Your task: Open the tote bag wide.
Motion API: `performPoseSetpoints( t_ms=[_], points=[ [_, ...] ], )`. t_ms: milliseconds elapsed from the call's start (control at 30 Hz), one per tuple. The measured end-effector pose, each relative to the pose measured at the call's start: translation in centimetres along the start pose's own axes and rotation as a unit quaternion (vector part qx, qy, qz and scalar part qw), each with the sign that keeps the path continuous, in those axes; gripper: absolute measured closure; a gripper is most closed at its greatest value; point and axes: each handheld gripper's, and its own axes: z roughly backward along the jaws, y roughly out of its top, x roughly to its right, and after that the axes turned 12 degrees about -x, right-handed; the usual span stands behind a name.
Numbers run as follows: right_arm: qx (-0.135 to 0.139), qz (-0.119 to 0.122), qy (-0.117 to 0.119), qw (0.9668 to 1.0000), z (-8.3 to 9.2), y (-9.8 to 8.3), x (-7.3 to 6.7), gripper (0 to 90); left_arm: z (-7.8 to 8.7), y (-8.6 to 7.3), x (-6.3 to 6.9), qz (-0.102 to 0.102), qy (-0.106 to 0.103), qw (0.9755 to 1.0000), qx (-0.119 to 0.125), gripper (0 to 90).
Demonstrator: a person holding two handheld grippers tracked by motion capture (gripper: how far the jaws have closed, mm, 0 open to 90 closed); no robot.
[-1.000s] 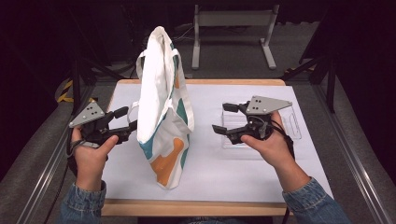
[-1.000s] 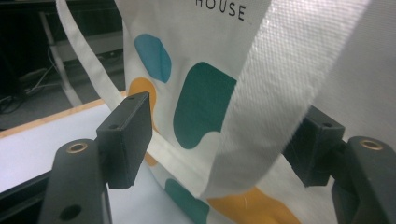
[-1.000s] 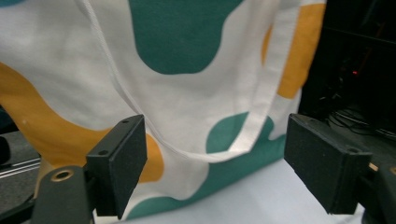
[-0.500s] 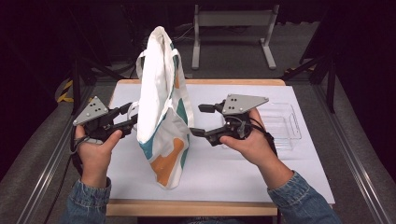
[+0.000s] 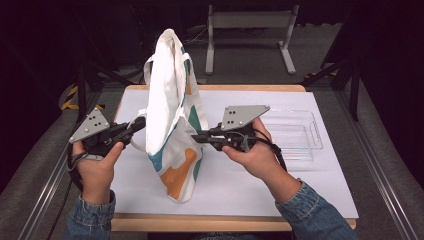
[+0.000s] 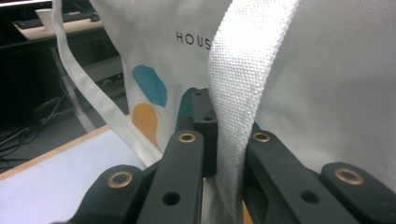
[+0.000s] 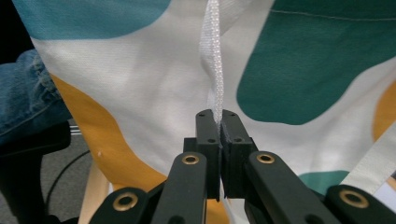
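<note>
White tabletop point(image 5: 310, 180) is bearing the tote bag point(image 5: 175, 125); both grippers, left gripper point(image 5: 134, 125) and right gripper point(image 5: 196, 136), are just clamping its straps point(image 6: 233, 102), which risk slipping free, toppling it.

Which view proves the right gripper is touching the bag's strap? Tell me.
Touching. In the right gripper view the right gripper is pinched shut on the white strap of the tote bag.

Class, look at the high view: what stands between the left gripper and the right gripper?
The tote bag stands upright between left gripper and right gripper.
</note>
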Motion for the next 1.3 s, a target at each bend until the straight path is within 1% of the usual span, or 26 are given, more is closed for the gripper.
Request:
performPoseSetpoints(
  t_ms=[33, 100, 133, 233, 267, 367, 400, 433, 467, 533, 633, 667, 733, 767, 867, 900, 967, 1033, 1100, 1133, 1167, 1200, 1233, 1300],
  points=[
    [0.000, 0.000, 0.000, 1.0000, 0.0, 0.0, 0.0, 87.9, 0.0, 0.0, 0.0, 0.000, 0.000, 1.0000, 0.000, 88.6],
    [0.003, 0.001, -0.008, 1.0000, 0.5, -0.1, 0.0, 88.0, 0.4, -0.1, -0.3, 0.001, 0.005, 1.0000, 0.004, 88.6],
    [0.004, 0.000, -0.015, 0.9999, 1.1, -0.2, 0.0, 88.0, 0.8, -0.2, -0.4, 0.002, 0.013, 0.9999, 0.006, 88.6],
    [0.009, -0.003, -0.026, 0.9996, 2.1, -0.7, 0.1, 88.0, 1.8, -0.4, -0.7, 0.003, 0.030, 0.9995, 0.011, 88.6],
    [0.009, -0.003, -0.026, 0.9996, 2.1, -0.7, 0.1, 88.0, 1.8, -0.4, -0.7, 0.003, 0.030, 0.9995, 0.011, 88.6],
    [0.014, -0.014, -0.039, 0.9991, 3.5, -1.8, 0.2, 88.0, 2.7, -0.7, -1.0, 0.007, 0.039, 0.9991, 0.016, 88.6],
    [0.016, -0.023, -0.046, 0.9986, 4.2, -2.5, 0.4, 88.0, 3.1, -0.8, -1.2, 0.009, 0.046, 0.9988, 0.018, 88.5],
    [0.016, -0.023, -0.046, 0.9986, 4.2, -2.5, 0.4, 88.0, 3.1, -0.8, -1.2, 0.009, 0.046, 0.9988, 0.018, 88.6],
    [0.018, -0.030, -0.052, 0.9981, 4.9, -3.1, 0.5, 88.1, 3.3, -1.0, -1.4, 0.010, 0.049, 0.9986, 0.016, 88.6],
    [0.017, -0.031, -0.056, 0.9978, 5.2, -3.3, 0.5, 88.1, 3.4, -1.1, -1.5, 0.013, 0.052, 0.9984, 0.017, 88.6],
    [0.025, -0.040, -0.069, 0.9965, 6.6, -4.1, 0.6, 88.1, 4.0, -1.4, -1.9, 0.016, 0.061, 0.9979, 0.015, 88.6],
    [0.026, -0.041, -0.070, 0.9964, 6.9, -4.2, 0.5, 88.1, 4.1, -1.5, -1.9, 0.018, 0.062, 0.9978, 0.015, 88.6],
    [0.026, -0.042, -0.072, 0.9962, 7.0, -4.4, 0.5, 88.0, 4.2, -1.6, -1.9, 0.019, 0.064, 0.9976, 0.016, 88.5],
    [0.024, -0.044, -0.076, 0.9958, 7.4, -4.8, 0.3, 88.1, 4.3, -1.7, -2.0, 0.019, 0.066, 0.9976, 0.013, 88.6],
    [0.022, -0.050, -0.078, 0.9955, 7.7, -5.5, 0.2, 88.1, 4.3, -2.3, -2.2, 0.022, 0.063, 0.9978, -0.001, 88.5],
    [0.022, -0.050, -0.078, 0.9955, 7.7, -5.5, 0.2, 88.1, 4.3, -2.3, -2.2, 0.022, 0.063, 0.9978, -0.001, 88.6],
    [0.020, -0.059, -0.075, 0.9952, 7.8, -6.2, 0.2, 88.1, 4.0, -2.9, -2.5, 0.030, 0.056, 0.9979, -0.010, 88.6],
    [0.017, -0.061, -0.073, 0.9953, 7.6, -6.6, 0.1, 88.1, 3.9, -3.3, -2.6, 0.034, 0.053, 0.9979, -0.016, 88.6],
    [0.012, -0.063, -0.071, 0.9955, 7.4, -6.9, 0.1, 88.1, 3.8, -3.4, -2.6, 0.034, 0.055, 0.9977, -0.018, 88.6],
    [0.007, -0.066, -0.069, 0.9955, 7.2, -7.4, 0.0, 88.1, 4.1, -3.6, -2.8, 0.035, 0.065, 0.9970, -0.020, 88.6],
    [0.007, -0.066, -0.069, 0.9955, 7.2, -7.4, 0.0, 88.1, 4.1, -3.6, -2.8, 0.035, 0.065, 0.9970, -0.020, 88.6],
    [0.004, -0.070, -0.071, 0.9951, 7.3, -8.1, 0.0, 88.1, 4.3, -3.6, -2.9, 0.037, 0.071, 0.9966, -0.018, 88.6],
    [0.004, -0.070, -0.071, 0.9951, 7.3, -8.1, 0.0, 88.1, 4.6, -3.7, -3.0, 0.041, 0.076, 0.9962, -0.015, 88.6],
    [0.010, -0.080, -0.073, 0.9941, 7.8, -8.8, 0.1, 88.1, 5.3, -3.9, -3.3, 0.046, 0.082, 0.9956, -0.008, 88.5]
  ],
)
